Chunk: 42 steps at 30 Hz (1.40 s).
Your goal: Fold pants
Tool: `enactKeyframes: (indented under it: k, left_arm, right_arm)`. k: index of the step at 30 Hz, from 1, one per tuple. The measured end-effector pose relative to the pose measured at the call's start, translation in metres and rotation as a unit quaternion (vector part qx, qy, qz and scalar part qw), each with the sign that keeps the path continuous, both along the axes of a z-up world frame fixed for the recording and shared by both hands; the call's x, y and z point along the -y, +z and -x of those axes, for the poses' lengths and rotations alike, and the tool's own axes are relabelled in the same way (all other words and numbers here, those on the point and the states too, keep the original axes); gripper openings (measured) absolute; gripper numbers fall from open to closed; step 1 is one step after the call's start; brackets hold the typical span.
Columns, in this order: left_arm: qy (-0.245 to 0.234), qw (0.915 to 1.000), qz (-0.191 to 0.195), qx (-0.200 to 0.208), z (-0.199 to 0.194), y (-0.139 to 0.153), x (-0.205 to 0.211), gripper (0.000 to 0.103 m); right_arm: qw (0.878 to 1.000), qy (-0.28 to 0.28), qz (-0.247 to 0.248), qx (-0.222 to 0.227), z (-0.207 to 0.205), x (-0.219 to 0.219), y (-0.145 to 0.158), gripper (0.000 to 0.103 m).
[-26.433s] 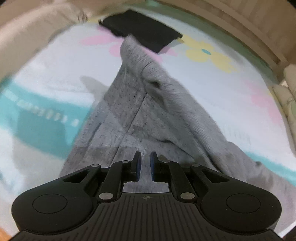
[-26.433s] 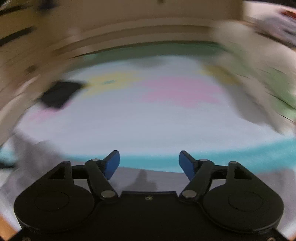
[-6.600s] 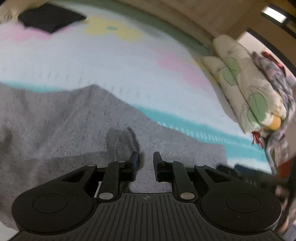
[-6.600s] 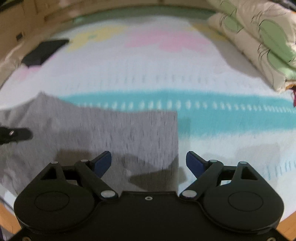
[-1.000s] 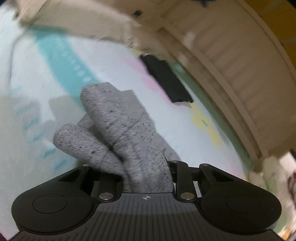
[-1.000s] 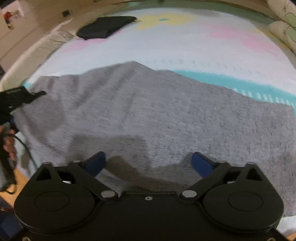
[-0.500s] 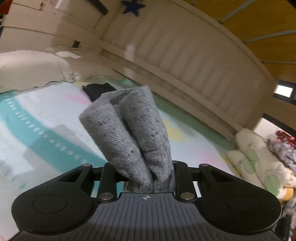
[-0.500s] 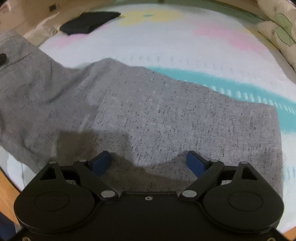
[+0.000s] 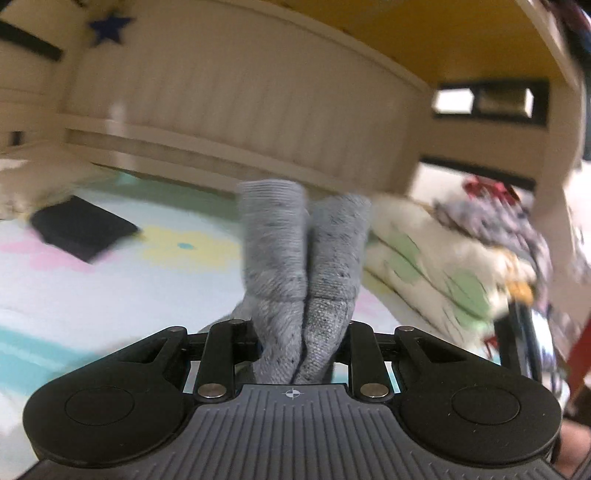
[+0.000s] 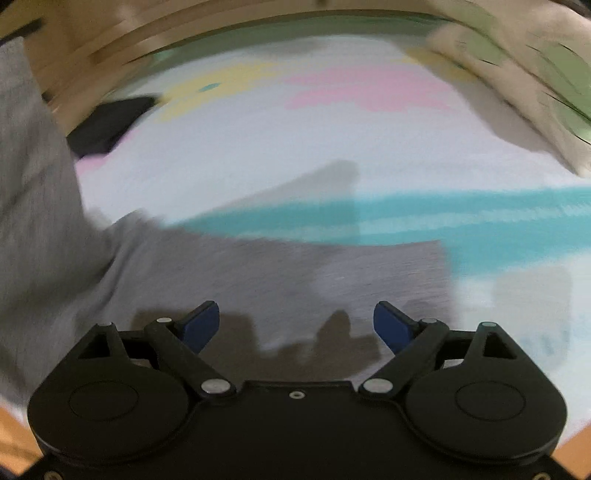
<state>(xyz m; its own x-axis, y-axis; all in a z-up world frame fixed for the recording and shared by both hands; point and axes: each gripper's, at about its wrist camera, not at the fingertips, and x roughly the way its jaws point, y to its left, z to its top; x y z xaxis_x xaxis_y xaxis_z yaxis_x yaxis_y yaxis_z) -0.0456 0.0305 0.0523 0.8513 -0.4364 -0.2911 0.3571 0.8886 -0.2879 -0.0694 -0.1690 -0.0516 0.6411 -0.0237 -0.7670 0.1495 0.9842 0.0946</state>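
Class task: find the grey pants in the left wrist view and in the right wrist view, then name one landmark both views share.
Left wrist: grey pants stand bunched at centre, clamped in the left gripper.
Right wrist: grey pants spread across the lower middle and rise up the left edge.
Shared landmark: the black folded item on the mat.

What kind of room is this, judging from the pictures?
Probably a child's bedroom or playroom. The grey pants are being folded over a pastel mat with flower shapes, folded bedding is stacked at the side, and a blue star decorates the panelled wall.
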Motion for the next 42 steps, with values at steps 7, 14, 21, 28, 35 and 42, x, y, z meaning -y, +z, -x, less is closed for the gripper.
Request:
enactKeyframes:
  k: [7, 14, 21, 28, 35, 42]
  left_arm:
    - [-0.069, 0.9893, -0.099, -0.083, -0.019, -0.058, 0.115, 0.024]
    - [-0.138, 0.9740, -0.124, -0.130, -0.015, -0.073, 0.136, 0.044]
    - [-0.271, 0.9514, -0.084, -0.120, -0.006, -0.057, 0.115, 0.045]
    - [-0.290, 0.9488, -0.031, -0.121, -0.007, -0.049, 0.075, 0.046]
    - [-0.055, 0.9739, 0.007, -0.220, -0.050, -0.074, 0.016, 0.047]
    - [-0.089, 0.9624, -0.109, -0.233, -0.054, -0.098, 0.048, 0.047]
  right_arm:
    - [0.985, -0.167, -0.043, -0.007, 0.004, 0.104, 0.013, 0.091]
    - [0.968, -0.248, -0.025, 0.022, 0.017, 0.152, 0.024, 0.091]
    - [0.975, -0.213, -0.066, 0.013, 0.027, 0.163, 0.021, 0.092]
    - [0.986, -0.132, -0.099, 0.014, 0.033, 0.150, 0.016, 0.092]
    - [0.992, -0.038, -0.122, 0.018, 0.034, 0.111, 0.007, 0.092]
    - [0.996, 0.032, -0.076, 0.024, 0.029, 0.070, -0.001, 0.094]
